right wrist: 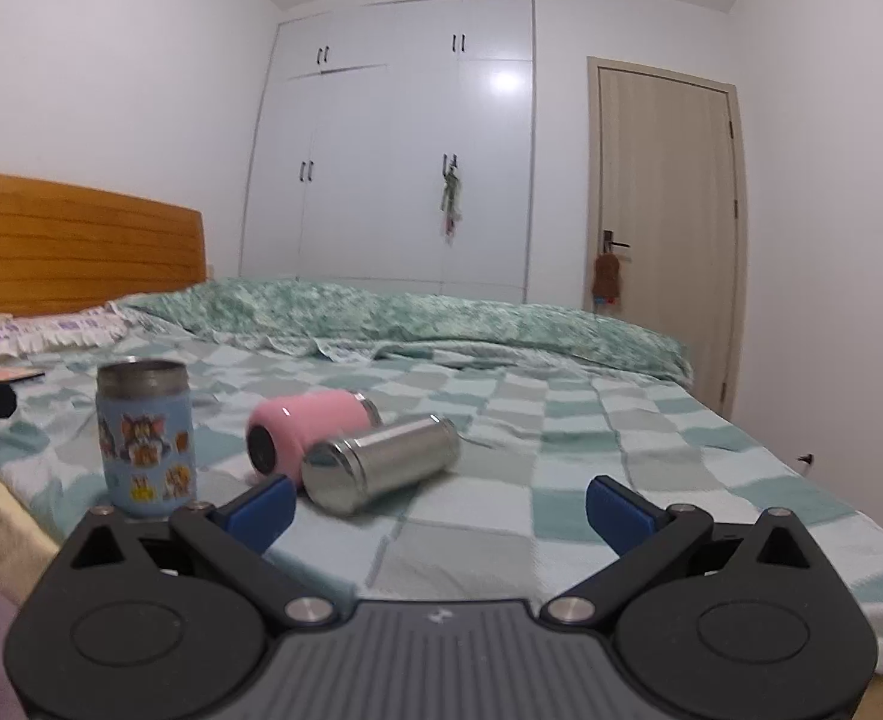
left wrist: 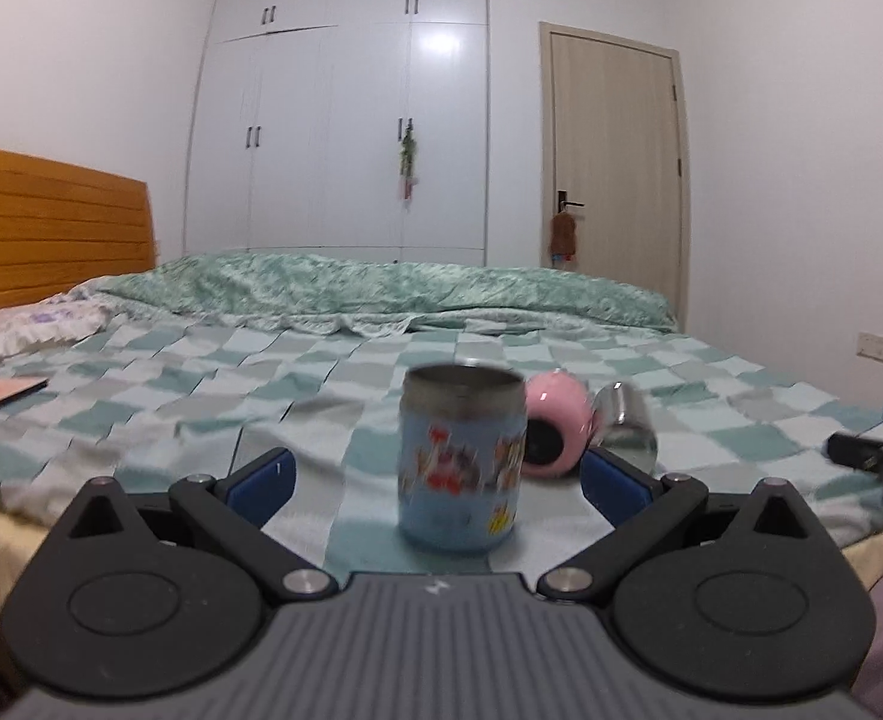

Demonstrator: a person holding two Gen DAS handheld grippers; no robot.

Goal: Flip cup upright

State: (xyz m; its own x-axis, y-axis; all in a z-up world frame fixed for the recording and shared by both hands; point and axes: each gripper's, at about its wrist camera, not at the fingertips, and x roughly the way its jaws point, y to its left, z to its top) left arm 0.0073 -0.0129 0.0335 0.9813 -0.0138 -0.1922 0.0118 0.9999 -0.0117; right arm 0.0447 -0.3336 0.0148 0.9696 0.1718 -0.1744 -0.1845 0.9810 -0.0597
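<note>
Blue cartoon cup point(left wrist: 462, 459) stands upright, mouth up, centred between the wide-open left gripper point(left wrist: 435, 477). Just behind it lie the pink cup point(right wrist: 309, 429) and steel cup point(right wrist: 381, 462), nearer the wide-open, empty right gripper point(right wrist: 438, 507), apparently awaiting flipping.

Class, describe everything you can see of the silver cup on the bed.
The silver cup is a plain, shiny metal cylinder, lying on its side on the checked bedspread. Its rounded closed end faces the right wrist camera; the far end points away. It lies against the pink cup, also on its side. Neither gripper touches it.
</note>
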